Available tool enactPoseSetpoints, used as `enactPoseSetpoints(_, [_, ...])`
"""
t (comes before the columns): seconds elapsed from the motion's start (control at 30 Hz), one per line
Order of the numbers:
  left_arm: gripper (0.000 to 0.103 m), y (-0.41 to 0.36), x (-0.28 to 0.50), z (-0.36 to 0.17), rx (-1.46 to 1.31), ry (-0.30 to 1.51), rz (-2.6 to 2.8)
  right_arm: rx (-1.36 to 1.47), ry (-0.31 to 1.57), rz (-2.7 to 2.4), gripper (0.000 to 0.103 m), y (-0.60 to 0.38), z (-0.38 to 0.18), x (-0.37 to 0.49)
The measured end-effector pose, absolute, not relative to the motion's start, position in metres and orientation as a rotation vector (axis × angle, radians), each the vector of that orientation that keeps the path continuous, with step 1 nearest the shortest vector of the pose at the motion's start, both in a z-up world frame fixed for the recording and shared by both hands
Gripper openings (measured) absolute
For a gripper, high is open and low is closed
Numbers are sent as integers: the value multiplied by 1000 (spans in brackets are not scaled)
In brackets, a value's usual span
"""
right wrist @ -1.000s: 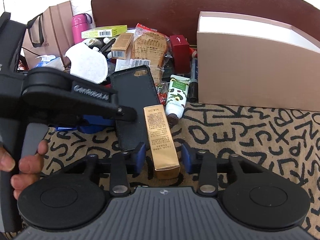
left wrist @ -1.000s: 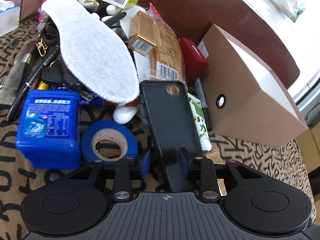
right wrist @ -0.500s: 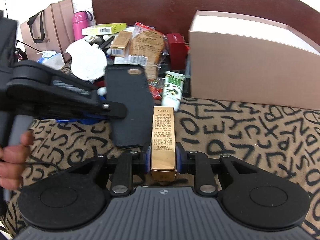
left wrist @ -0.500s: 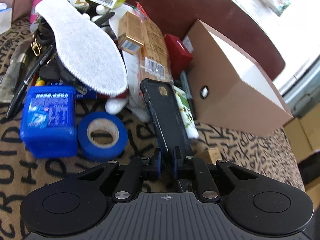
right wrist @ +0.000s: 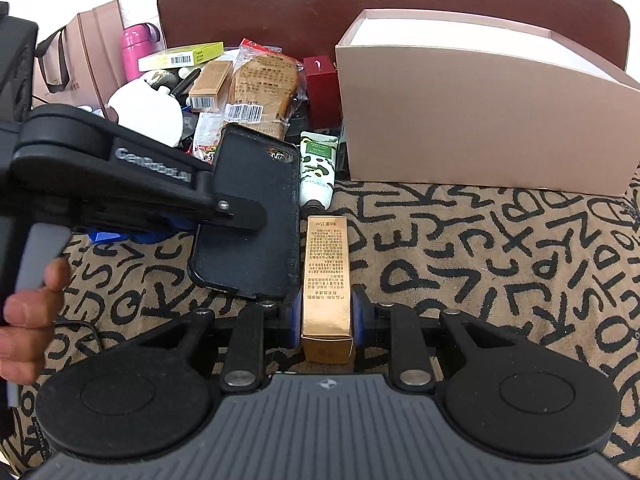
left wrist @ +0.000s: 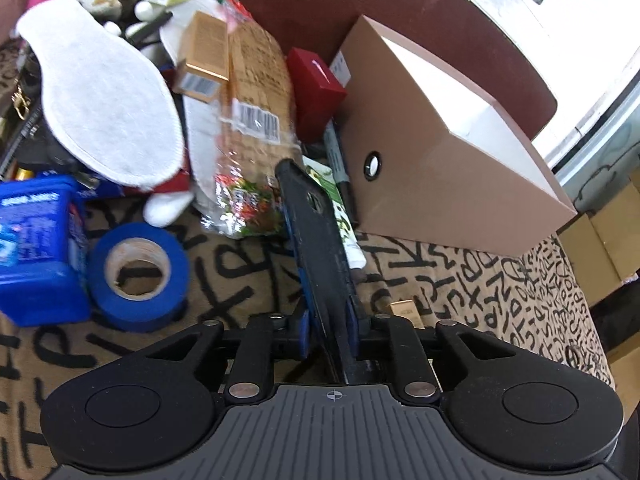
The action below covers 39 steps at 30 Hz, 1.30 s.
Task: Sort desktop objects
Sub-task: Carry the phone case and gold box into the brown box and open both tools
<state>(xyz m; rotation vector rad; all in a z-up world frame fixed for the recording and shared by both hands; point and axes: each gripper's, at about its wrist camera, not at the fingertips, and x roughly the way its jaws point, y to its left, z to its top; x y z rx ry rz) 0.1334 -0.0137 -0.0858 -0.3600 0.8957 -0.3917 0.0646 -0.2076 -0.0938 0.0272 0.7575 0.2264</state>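
Observation:
My left gripper [left wrist: 326, 330] is shut on a black phone case [left wrist: 320, 248], held tilted on its edge above the patterned cloth. The case also shows in the right wrist view [right wrist: 256, 220], clamped by the left gripper [right wrist: 224, 210]. My right gripper [right wrist: 326, 316] is shut on a long gold box [right wrist: 326, 276] that lies lengthwise between its pads. An open pink cardboard box [right wrist: 472, 128] stands at the back right; it also shows in the left wrist view [left wrist: 440, 148].
A pile of items lies at the back left: a white insole [left wrist: 104, 96], a bread bag [left wrist: 256, 92], a second gold box [left wrist: 204, 60], a red box [left wrist: 316, 88], a green-white tube [right wrist: 318, 164]. A blue tape roll [left wrist: 138, 274] and blue container [left wrist: 36, 248] sit left.
Both grippers closed: the left on the phone case, the right on the gold box. The phone case has since been lifted and tilted onto its edge.

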Motion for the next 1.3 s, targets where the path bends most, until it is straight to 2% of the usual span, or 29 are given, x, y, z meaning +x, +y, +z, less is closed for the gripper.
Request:
enactPoseSetpoints(0.07, [33,-18,137,-88,-347,900,-394,33,759,228,27,-208,-94,65])
enactPoseSetpoints(0.1, [24,-20,138,-89,-332,903,-389,37,762,228,27,-208,-94,66])
enactPoseSetpoints(0.13, [23,-22,139,-89,-317,906,-388,40,764,227,27,-209,-95,66])
enactPoseSetpoints(0.2, [23,-22,138,-89,-306,904,-384,45,768,222,28,-209,-96,67])
enactPoseSetpoints(0.3, [30,-24,139,-88,-288,897,-379,47,769,220,28,-209,-97,69])
enactPoseSetpoints(0.37, [20,-25,138,-87,-283,906,-385,47,767,220,27,-209,-97,69])
enactPoseSetpoints(0.4, [11,-24,136,-86,-281,906,-389,51,765,220,27,-209,-96,68])
enactPoseSetpoints(0.53, [5,-21,126,-72,-267,867,-421,80,753,234,27,-214,-90,62])
enactPoseSetpoints(1.03, [4,-31,114,-15,-243,755,-516,83,600,236,27,-233,-44,51])
enactPoseSetpoints(1.3, [4,-36,129,35,-261,654,-560,70,525,208,27,-250,-14,63])
